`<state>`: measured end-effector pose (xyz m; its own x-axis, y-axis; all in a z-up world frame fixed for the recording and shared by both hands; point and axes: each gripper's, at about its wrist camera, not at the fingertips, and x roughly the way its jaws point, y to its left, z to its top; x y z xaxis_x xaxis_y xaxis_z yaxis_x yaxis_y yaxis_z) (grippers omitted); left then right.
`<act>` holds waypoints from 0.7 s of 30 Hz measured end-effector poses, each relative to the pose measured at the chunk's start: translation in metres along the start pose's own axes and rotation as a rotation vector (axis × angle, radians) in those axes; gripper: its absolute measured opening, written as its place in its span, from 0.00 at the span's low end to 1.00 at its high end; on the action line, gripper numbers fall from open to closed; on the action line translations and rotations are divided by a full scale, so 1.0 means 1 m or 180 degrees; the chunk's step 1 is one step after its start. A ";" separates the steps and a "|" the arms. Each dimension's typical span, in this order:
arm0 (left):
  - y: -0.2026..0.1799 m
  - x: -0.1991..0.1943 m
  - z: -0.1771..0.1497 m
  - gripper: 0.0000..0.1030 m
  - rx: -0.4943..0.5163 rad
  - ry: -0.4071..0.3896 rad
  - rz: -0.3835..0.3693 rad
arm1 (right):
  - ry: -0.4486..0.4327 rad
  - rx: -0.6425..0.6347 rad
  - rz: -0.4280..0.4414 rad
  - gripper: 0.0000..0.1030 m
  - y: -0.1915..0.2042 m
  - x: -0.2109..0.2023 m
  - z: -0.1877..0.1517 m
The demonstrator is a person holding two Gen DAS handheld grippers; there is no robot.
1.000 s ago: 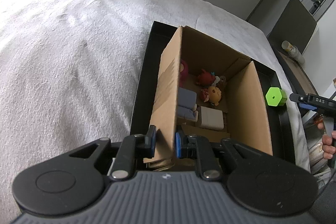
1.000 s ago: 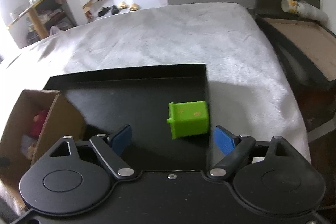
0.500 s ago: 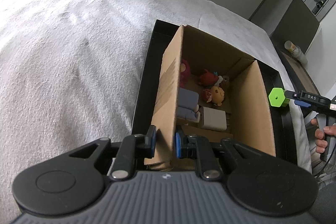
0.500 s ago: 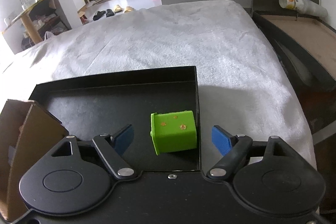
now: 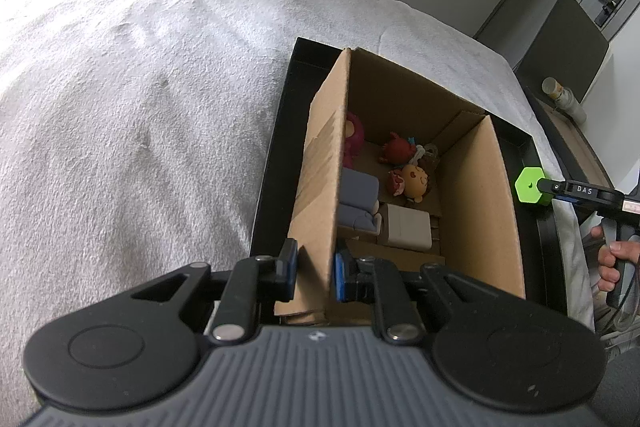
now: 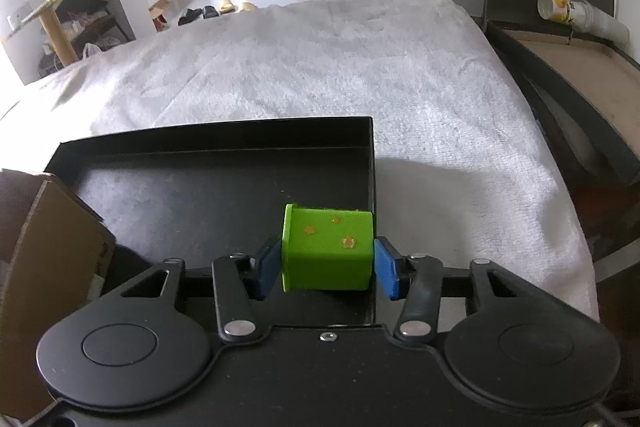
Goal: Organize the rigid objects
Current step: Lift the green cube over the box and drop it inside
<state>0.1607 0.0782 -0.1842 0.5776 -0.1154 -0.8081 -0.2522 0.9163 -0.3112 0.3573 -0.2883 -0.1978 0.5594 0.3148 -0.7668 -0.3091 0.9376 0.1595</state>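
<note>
Block gripped, box wall pinched.
Your right gripper (image 6: pixel 327 265) had just closed its fingers on the green block (image 6: pixel 326 251) at the black tray's (image 6: pixel 200 187) near right corner (gold stars on top); your left gripper (image 5: pixel 314 269) held its fingers narrow on the cardboard box's (image 5: pixel 320 187) left wall, toys inside.

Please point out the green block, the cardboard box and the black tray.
green block (image 6: pixel 326 251), right wrist view, on its top face with stars.
cardboard box (image 5: pixel 320 187), left wrist view, on its left wall.
black tray (image 6: pixel 216 187), right wrist view, on its bare floor.
</note>
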 end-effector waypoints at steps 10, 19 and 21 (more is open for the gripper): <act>-0.002 -0.001 0.000 0.17 0.0011 -0.0009 -0.0006 | -0.0089 -0.0123 0.0111 0.47 0.020 -0.026 0.001; -0.003 -0.002 -0.001 0.17 0.0031 -0.0008 -0.0021 | -0.0188 -0.0233 0.0197 0.47 0.049 -0.054 0.011; -0.003 -0.002 -0.001 0.17 0.0024 -0.0009 -0.0024 | -0.0199 -0.0291 0.0244 0.47 0.058 -0.059 0.012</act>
<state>0.1596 0.0754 -0.1816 0.5817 -0.1213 -0.8043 -0.2420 0.9182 -0.3136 0.3156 -0.2506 -0.1356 0.5774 0.3962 -0.7139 -0.4199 0.8940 0.1565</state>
